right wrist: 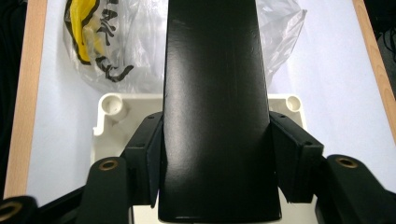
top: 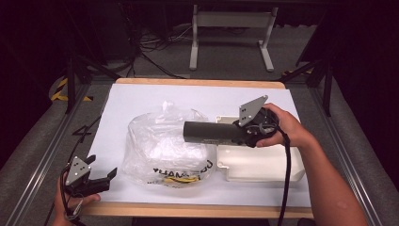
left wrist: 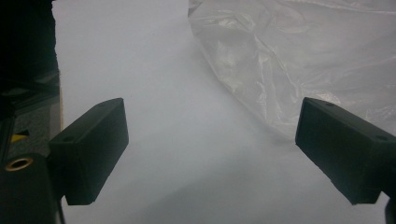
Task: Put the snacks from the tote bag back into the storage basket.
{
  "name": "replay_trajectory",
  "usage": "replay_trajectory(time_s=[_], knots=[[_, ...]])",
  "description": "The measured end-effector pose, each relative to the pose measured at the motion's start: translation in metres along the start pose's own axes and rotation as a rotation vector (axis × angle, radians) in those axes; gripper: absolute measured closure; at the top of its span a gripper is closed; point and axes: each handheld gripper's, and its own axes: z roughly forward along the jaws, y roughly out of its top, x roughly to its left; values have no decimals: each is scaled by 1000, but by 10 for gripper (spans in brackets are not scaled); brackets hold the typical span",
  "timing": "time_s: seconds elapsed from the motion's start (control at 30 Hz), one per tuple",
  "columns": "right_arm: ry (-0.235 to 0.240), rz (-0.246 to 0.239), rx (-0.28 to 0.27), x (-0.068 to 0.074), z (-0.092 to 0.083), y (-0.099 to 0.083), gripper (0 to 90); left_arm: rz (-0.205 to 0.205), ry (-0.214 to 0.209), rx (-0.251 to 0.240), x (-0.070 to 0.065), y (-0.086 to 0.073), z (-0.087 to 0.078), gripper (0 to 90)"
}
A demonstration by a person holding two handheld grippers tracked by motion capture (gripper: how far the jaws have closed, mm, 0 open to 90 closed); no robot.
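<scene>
A long dark cylinder [top: 211,132] is held level above the table, and my right gripper [top: 248,133] is shut on its right end. In the right gripper view the black cylinder [right wrist: 215,102] runs up between my two pads [right wrist: 152,154], which press on its sides. Its far end reaches over a crumpled clear plastic bag [top: 162,146] with black and yellow print. Under the gripper lies a white shallow tray [top: 259,162]. My left gripper [top: 101,176] rests open at the table's near left corner, its jaws wide apart over bare white sheet, the bag [left wrist: 299,60] ahead of it.
A white sheet [top: 122,108] covers the wooden-edged table [top: 197,82]. Beyond the far edge stand the legs of a white frame [top: 230,33] on a dark floor with cables. Metal rails run along both sides of the table.
</scene>
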Motion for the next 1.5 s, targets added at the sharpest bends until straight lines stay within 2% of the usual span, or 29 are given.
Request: replay_trajectory(time_s=[0.17, 0.3, 0.67, 0.93, 1.27, 1.4, 1.5], knots=[[9, -3, -7, 0, -8, -11, 428, 12, -3, -11, -3, 1, -1, 104], [12, -7, -7, 0, -13, -17, 428, 14, -4, -2, -2, 1, 0, 104], [0, 20, 20, -1, -35, -44, 428, 7, -2, 2, -1, 0, 1, 104], [-21, 53, 11, -1, -53, -69, 428, 14, -3, 4, -2, 1, 1, 104], [-7, 66, 19, 1, -57, -84, 428, 17, 0, 4, -3, 1, 1, 104], [-15, 56, 43, 1, -53, -86, 428, 17, -2, 4, -3, 1, 1, 104], [7, 51, 47, 1, -48, -88, 428, 19, -4, 5, -3, 1, 2, 104]])
